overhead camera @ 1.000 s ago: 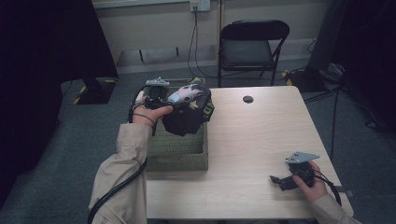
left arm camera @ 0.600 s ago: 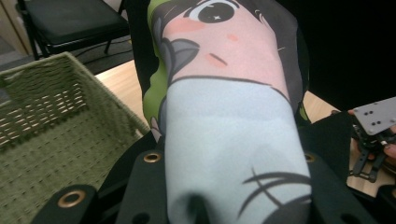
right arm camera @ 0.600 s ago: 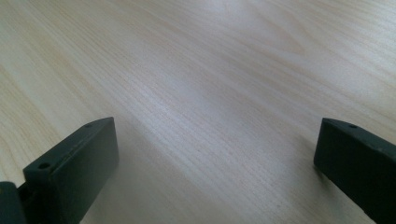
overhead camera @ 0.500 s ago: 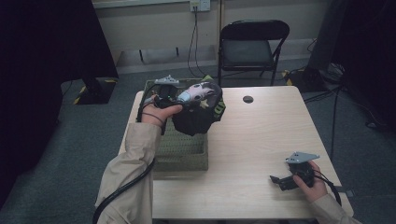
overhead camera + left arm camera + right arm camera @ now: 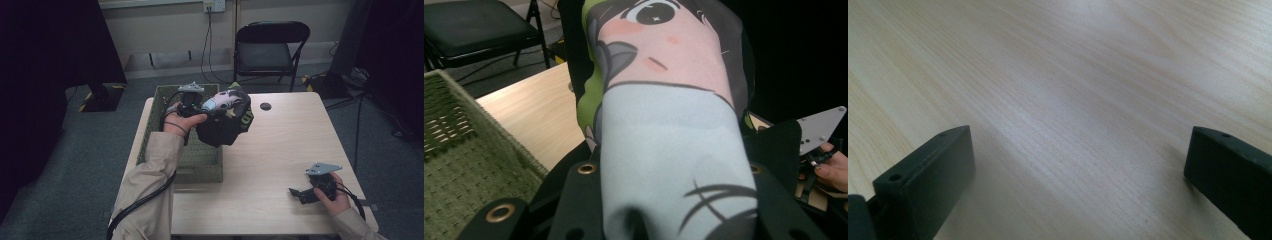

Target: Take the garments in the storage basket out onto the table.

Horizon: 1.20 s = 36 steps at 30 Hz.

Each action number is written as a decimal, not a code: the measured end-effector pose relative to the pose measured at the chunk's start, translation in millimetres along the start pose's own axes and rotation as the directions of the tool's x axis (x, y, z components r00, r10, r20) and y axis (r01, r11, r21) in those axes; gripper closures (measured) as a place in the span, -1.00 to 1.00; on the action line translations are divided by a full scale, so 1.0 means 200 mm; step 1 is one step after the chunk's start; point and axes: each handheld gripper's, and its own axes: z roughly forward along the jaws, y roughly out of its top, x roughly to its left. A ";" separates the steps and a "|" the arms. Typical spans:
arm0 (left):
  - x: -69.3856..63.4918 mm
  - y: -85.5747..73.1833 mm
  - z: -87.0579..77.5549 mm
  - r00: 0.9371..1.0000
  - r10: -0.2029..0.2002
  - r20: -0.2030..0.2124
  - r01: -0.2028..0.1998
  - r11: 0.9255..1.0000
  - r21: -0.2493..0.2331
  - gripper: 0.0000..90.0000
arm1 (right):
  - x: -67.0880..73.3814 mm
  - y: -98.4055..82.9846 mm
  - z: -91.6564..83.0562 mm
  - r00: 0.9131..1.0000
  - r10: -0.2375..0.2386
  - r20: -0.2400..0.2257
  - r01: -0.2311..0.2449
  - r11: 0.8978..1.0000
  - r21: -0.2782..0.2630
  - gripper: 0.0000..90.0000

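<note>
A soft printed cushion (image 5: 226, 121), black and green with a pale cartoon face, hangs above the right rim of the green woven basket (image 5: 200, 169). My left gripper (image 5: 212, 107) is shut on it. In the left gripper view the cushion (image 5: 669, 115) bulges up between the two black jaws of that gripper (image 5: 674, 210). My right gripper (image 5: 296, 194) rests on the wooden table (image 5: 290, 145) at the front right, held by a hand. Its jaws stand open over bare wood (image 5: 1078, 175) with nothing between them.
The basket covers the table's left part. A small black round disc (image 5: 265, 106) lies near the table's far edge. A black folding chair (image 5: 270, 50) stands behind the table. The right hand and its gripper (image 5: 819, 145) appear beyond the cushion in the left gripper view.
My left hand has carried the cushion to the right, from over the basket's middle to its right rim. The right gripper has stayed in place.
</note>
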 end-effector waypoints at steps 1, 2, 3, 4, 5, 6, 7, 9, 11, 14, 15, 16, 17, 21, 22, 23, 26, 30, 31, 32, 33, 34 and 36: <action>0.00 0.00 0.01 1.000 0.001 0.006 -0.001 1.000 0.000 0.44 | 0.00 0.00 0.00 1.000 0.000 0.000 0.000 1.000 0.000 -1.00; -0.01 0.00 0.02 1.000 0.003 0.015 -0.003 1.000 0.000 0.44 | 0.00 0.00 0.00 1.000 0.000 0.000 0.000 1.000 0.000 -1.00; -0.01 0.00 0.03 1.000 0.001 0.018 -0.001 1.000 -0.004 0.44 | 0.00 0.00 0.00 1.000 0.000 0.000 0.000 1.000 0.000 -1.00; -0.02 0.00 0.04 1.000 0.004 0.019 -0.003 1.000 -0.006 0.44 | 0.00 0.00 0.00 1.000 0.000 0.000 0.000 1.000 0.000 -1.00; -0.02 0.00 0.05 1.000 0.007 0.030 -0.006 1.000 -0.010 0.44 | 0.00 0.00 0.00 1.000 0.000 0.000 0.000 1.000 0.000 -1.00; -0.03 0.00 0.06 0.999 0.002 0.035 -0.002 1.000 -0.012 0.44 | 0.00 0.00 0.00 1.000 0.000 0.000 0.000 1.000 0.000 -1.00; -0.03 0.00 0.07 0.999 0.003 0.040 -0.002 1.000 -0.013 0.44 | 0.00 0.00 0.00 1.000 0.000 0.000 0.000 1.000 0.000 -1.00; -0.04 0.00 0.09 0.999 0.004 0.045 -0.004 1.000 -0.011 0.44 | 0.00 0.00 0.00 1.000 0.000 0.000 0.000 1.000 0.000 -1.00; -0.05 0.01 0.11 0.999 0.007 0.052 -0.007 1.000 -0.007 0.44 | 0.00 0.00 0.00 1.000 0.000 0.000 0.000 1.000 0.000 -1.00; -0.07 0.01 0.14 0.998 0.006 0.060 -0.005 1.000 -0.010 0.44 | 0.00 0.00 0.00 1.000 0.000 0.000 0.000 1.000 0.000 -1.00; -0.07 0.01 0.15 0.998 0.007 0.063 -0.006 1.000 -0.011 0.44 | 0.00 0.00 0.00 1.000 0.000 0.000 0.000 1.000 0.000 -1.00; -0.08 0.02 0.16 0.997 0.007 0.071 -0.007 1.000 -0.009 0.44 | 0.00 0.00 0.00 1.000 0.000 0.000 0.000 1.000 0.000 -1.00; -0.08 0.02 0.16 0.997 0.007 0.071 -0.007 1.000 -0.009 0.44 | 0.00 0.00 0.00 1.000 0.000 0.000 0.000 1.000 0.000 -1.00; -0.11 0.03 0.20 0.997 0.011 0.083 -0.011 1.000 -0.009 0.44 | 0.00 0.00 0.00 1.000 0.000 0.000 0.000 1.000 0.000 -1.00; -0.11 0.03 0.20 0.997 0.011 0.083 -0.011 1.000 -0.009 0.43 | 0.00 0.00 0.00 1.000 0.000 0.000 0.000 1.000 0.000 -1.00; -0.11 0.03 0.21 0.996 0.013 0.083 -0.012 1.000 -0.008 0.43 | 0.00 0.00 0.00 1.000 0.000 0.000 0.000 1.000 0.000 -1.00; -0.12 0.03 0.23 0.996 0.014 0.089 -0.013 1.000 -0.008 0.43 | 0.00 0.00 0.00 1.000 0.000 0.000 0.000 1.000 0.000 -1.00; -0.14 0.03 0.26 0.995 0.013 0.100 -0.012 1.000 -0.008 0.43 | 0.00 0.00 0.00 1.000 -0.001 0.000 0.001 1.000 0.000 -1.00; -0.15 0.03 0.28 0.995 0.014 0.101 -0.014 1.000 -0.005 0.43 | 0.00 0.00 0.00 1.000 -0.001 0.000 0.001 1.000 0.000 -1.00; -0.16 0.03 0.29 0.994 0.019 0.104 -0.018 1.000 -0.004 0.43 | 0.00 0.00 0.00 1.000 -0.001 0.000 0.001 1.000 0.000 -1.00; -0.16 0.03 0.30 0.994 0.016 0.105 -0.016 1.000 -0.003 0.43 | 0.00 0.00 0.00 1.000 -0.001 0.000 0.001 1.000 0.000 -1.00; -0.17 0.03 0.31 0.994 0.019 0.105 -0.019 1.000 -0.002 0.43 | 0.00 0.00 0.00 1.000 -0.001 0.000 0.001 1.000 0.000 -1.00; -0.18 0.03 0.34 0.994 0.019 0.111 -0.019 1.000 0.001 0.43 | 0.00 0.00 0.00 1.000 -0.001 0.000 0.001 1.000 0.000 -1.00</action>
